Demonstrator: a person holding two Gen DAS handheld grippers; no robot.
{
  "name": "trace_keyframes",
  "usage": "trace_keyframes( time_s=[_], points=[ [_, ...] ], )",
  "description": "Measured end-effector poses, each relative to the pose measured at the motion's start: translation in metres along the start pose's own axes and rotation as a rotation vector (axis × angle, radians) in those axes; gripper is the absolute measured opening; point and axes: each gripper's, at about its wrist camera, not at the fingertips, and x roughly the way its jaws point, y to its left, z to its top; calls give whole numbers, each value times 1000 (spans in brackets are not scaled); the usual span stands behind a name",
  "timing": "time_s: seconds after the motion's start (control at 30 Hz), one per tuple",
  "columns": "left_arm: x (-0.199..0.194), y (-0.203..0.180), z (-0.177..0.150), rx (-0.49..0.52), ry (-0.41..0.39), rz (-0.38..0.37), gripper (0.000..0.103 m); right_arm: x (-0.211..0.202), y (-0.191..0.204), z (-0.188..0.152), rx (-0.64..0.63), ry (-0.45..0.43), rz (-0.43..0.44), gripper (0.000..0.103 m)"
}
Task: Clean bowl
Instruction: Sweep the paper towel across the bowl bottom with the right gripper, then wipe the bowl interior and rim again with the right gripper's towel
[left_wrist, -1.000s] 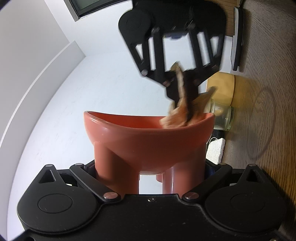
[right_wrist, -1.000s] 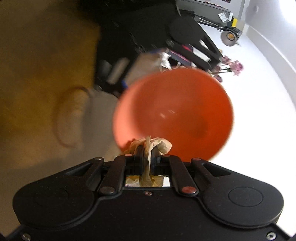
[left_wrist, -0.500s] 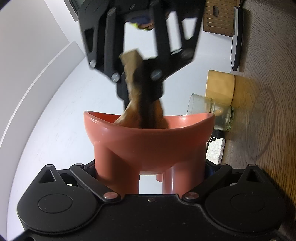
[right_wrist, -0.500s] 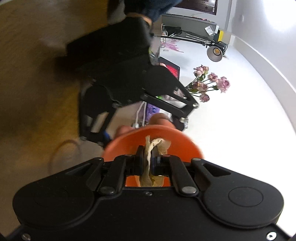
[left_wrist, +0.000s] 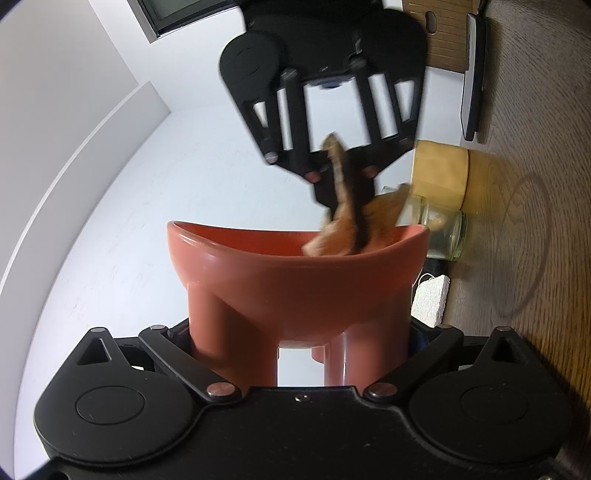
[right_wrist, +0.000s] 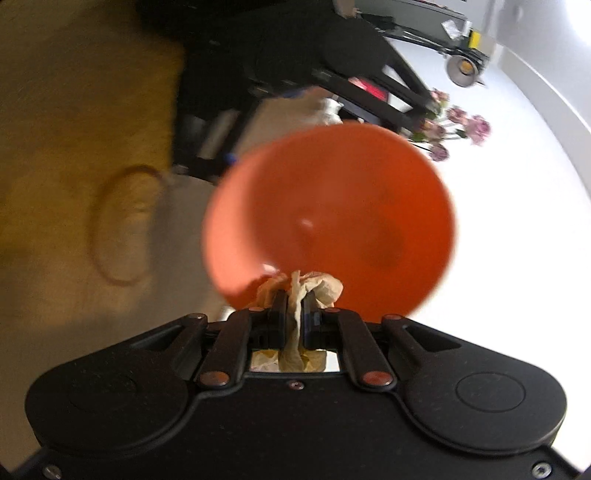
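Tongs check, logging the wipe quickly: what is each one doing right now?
Left tongs: closed on the legs of the orange bowl.
Right tongs: closed on a crumpled brown paper towel at the bowl's rim.

In the left wrist view the footed bowl (left_wrist: 295, 280) stands between the left gripper's (left_wrist: 299, 343) fingers, its feet toward the camera. The right gripper (left_wrist: 343, 206) comes from above, its tips dipping into the bowl's right side with the crumpled paper towel (left_wrist: 347, 229) pinched between them. Behind the bowl to the right lies a glass jar (left_wrist: 443, 236), with a wooden block (left_wrist: 439, 173) above it and what seems a sponge (left_wrist: 430, 299) below. In the right wrist view, flowers (right_wrist: 458, 129) lie beyond the bowl's upper right rim.
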Motion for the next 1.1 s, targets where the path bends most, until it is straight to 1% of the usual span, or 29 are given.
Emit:
trace_keyframes(
  time_s=[0.07, 0.17, 0.27, 0.4, 0.53, 0.67, 0.83, 0.87, 0.93, 1.1],
  points=[
    [0, 0, 0, 0, 0, 0, 97, -4, 5, 4, -4, -17, 25, 8],
    [0, 0, 0, 0, 0, 0, 97, -8, 0, 15, -14, -58, 28, 8],
    [0, 0, 1, 0, 0, 0, 97, -15, -5, 25, -21, -102, 3, 8],
    [0, 0, 0, 0, 0, 0, 97, -19, -19, 33, -21, -132, -40, 8],
    [0, 0, 0, 0, 0, 0, 97, -13, -26, 27, -19, -110, -49, 8],
    [0, 0, 0, 0, 0, 0, 97, -25, -13, 13, -28, -80, -24, 8],
    [-1, 0, 0, 0, 0, 0, 97, -12, -7, 9, -18, -45, -8, 8],
    [-1, 0, 0, 0, 0, 0, 97, -3, -6, 12, -16, -42, -8, 8],
    [-1, 0, 0, 0, 0, 0, 97, 2, -5, 13, -14, -39, -10, 8],
    [-1, 0, 0, 0, 1, 0, 97, -2, -8, 21, -15, -47, -22, 8]
  ],
)
